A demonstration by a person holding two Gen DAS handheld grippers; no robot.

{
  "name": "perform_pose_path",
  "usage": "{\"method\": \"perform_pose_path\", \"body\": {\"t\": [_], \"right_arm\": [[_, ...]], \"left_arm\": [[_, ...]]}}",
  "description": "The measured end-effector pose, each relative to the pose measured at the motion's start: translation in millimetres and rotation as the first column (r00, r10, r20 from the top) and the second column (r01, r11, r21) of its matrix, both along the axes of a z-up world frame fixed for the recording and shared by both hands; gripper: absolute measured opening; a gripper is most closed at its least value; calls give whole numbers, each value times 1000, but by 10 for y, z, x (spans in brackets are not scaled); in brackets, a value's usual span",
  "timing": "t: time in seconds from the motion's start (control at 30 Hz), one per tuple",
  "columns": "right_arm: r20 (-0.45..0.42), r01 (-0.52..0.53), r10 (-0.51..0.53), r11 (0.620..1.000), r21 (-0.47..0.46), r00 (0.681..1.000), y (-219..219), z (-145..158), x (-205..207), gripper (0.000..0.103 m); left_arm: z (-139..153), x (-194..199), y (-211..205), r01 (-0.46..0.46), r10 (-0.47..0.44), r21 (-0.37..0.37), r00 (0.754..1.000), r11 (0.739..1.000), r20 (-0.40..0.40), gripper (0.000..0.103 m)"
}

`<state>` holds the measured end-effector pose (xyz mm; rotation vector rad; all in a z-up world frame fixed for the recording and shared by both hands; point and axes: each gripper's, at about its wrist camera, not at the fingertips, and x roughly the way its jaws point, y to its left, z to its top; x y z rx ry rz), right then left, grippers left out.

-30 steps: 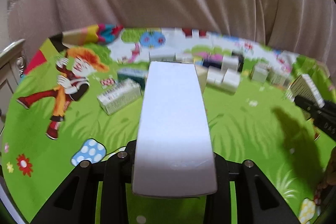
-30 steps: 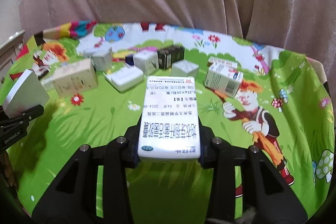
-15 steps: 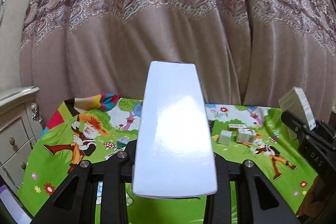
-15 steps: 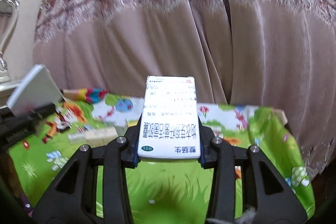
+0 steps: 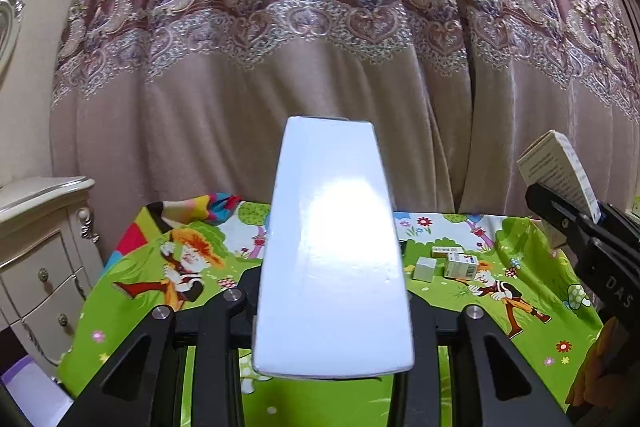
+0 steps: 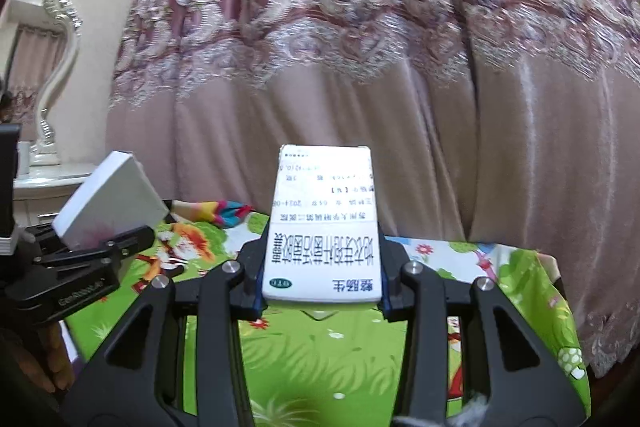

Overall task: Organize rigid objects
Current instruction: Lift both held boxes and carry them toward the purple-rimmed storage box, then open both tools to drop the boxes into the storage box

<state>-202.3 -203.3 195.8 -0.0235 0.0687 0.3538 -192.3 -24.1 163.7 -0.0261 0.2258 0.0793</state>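
- The left gripper is closed on a plain white box, pinched across its near end with the blank broad face up and the long body jutting forward, raised well above the table
- The right gripper is closed the same way on a printed medicine box, its blue-lettered face up; the box also shows at the right edge of the left view, held well off the table
- Both look like thin cardboard cartons, probably light and stiff enough to keep their shape, but the hollow walls would likely dent under a hard squeeze; the glossy white face could slide between the pads
- A hold across the narrow sides near one end, as now, seems sound; I judge a grip nearer the middle would tilt less when setting down
- On the cartoon-print mat lie a small grey cube box, a printed carton just beside it, and a flat box behind them
- The curtain hangs close behind the table and a white dresser stands to its left; each held box hides the ground straight ahead, and the two grippers are near enough to clash
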Motion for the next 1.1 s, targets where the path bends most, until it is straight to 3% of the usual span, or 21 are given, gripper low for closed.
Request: {"method": "perform_pose_path", "body": {"t": [0.17, 0.37, 0.6, 0.9, 1.0, 1.1], "right_arm": [[1, -98, 98, 995, -34, 995, 280, -1, -133, 44], [-29, -261, 260, 963, -66, 965, 662, -46, -310, 44], [-111, -495, 484, 859, -129, 868, 1207, -90, -485, 44], [-277, -712, 660, 679, -179, 699, 2069, -237, -634, 44], [-355, -765, 684, 617, -184, 637, 2368, -328, -688, 44], [-411, -793, 684, 570, -214, 603, 2634, -441, -780, 44]], "left_arm": [[-26, -166, 233, -62, 62, -16, 997, 998, -35, 36], [-101, -341, 571, -142, 139, -33, 986, 989, -92, 36], [-274, -583, 1083, -273, 253, -80, 948, 959, -193, 36], [-604, -1032, 1793, -461, 399, -114, 849, 880, -347, 36], [-727, -1173, 1990, -524, 444, -100, 796, 846, -412, 36], [-879, -1282, 2234, -577, 458, -135, 750, 805, -477, 36]]}}
